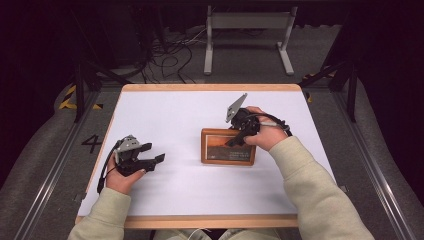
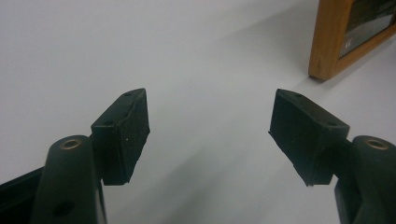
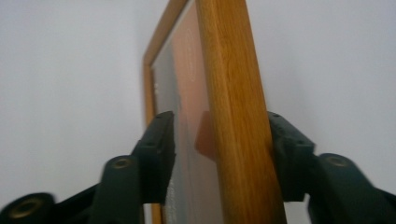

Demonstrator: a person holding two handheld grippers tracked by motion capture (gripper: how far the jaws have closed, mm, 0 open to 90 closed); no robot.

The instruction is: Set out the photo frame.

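While our right gripper is straddling the right edge of the wooden picture frame, its jaws are standing loosely either side, the left pad clear of the glass. We are resting our left gripper, jaws apart and empty, on the white table, well left of the frame.

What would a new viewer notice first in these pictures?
The wooden picture frame lies near the middle of the white table. The right hand-held gripper has its jaws on either side of the frame's right edge, with a gap showing at one pad. The left hand-held gripper rests at the table's left side, jaws wide open with nothing between them.
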